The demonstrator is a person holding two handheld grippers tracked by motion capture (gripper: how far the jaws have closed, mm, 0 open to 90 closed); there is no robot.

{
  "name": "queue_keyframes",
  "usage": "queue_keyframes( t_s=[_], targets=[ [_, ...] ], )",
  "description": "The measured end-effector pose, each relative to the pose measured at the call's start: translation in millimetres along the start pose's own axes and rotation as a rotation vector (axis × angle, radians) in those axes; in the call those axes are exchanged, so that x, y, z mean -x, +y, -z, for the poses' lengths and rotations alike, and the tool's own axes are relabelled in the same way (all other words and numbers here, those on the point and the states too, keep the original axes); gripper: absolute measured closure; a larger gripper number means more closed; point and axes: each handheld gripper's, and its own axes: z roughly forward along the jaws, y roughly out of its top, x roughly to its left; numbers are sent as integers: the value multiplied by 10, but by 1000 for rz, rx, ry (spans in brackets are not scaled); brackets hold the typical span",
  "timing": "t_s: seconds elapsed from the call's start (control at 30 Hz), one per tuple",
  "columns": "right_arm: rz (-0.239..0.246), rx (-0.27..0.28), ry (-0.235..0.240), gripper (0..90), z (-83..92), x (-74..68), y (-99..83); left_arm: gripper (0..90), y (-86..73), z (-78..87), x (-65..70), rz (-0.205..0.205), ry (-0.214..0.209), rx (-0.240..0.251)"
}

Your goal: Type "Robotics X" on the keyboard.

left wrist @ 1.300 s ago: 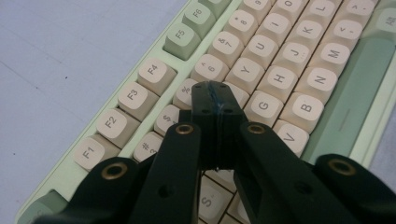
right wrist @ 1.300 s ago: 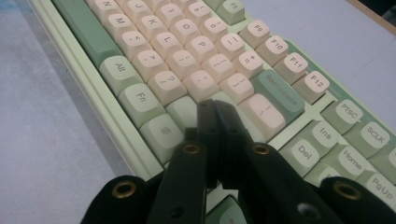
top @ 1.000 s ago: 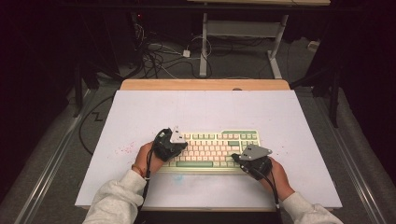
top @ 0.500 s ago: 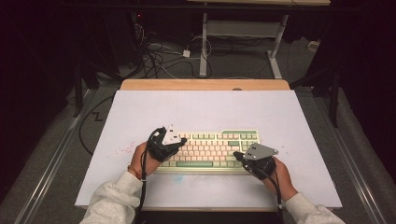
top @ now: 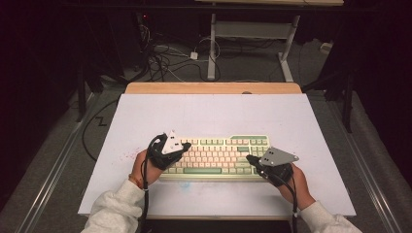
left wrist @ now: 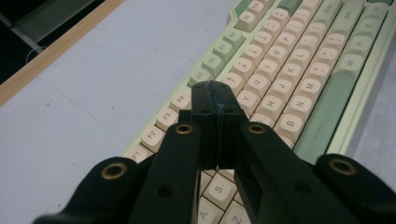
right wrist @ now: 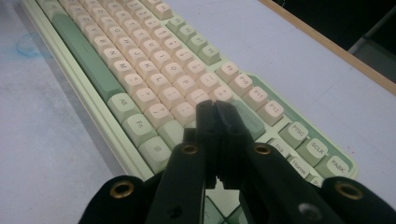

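**Cream and sage green keyboard, both tools pressed together over it**

Cream keycaps with green accents, that's the keyboard sitting flat on the pale lavender worktop, toward the near edge and roughly centred. No boxes, trays or bins on the surface, so nothing is inside anything here.

The left tool is over the left end of the board. Its jaws are pressed together with nothing between them; in the left gripper view the tips sit above the number row area, with the F keys running off to one side.

The right tool is at the right end, jaws also closed tight and empty. In the right gripper view its tips hang over the keys near the Enter area, with the green spacebar stretching away. Can't tell if either tip actually touches a key.

A faint blue smudge marks the worktop just in front of the keyboard.
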Motion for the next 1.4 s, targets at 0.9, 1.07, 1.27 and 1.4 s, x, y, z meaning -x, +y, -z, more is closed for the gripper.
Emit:
queue_keyframes(
  t_s=[0.9, 1.07, 1.27, 1.4],
  targets=[
    [-4, -4, 7, 900, 10, 28, 7, 824, -244, 152, 24, -25, 37, 9],
    [-4, -3, 10, 900, 11, 31, 17, 672, -293, 202, 41, -28, 41, 22],
    [-6, 3, 16, 900, 2, 47, 44, 285, -380, 260, 73, -18, 85, 50],
    [-8, 4, 19, 900, -5, 50, 61, 230, -453, 318, 86, 22, 101, 70]
  ],
)
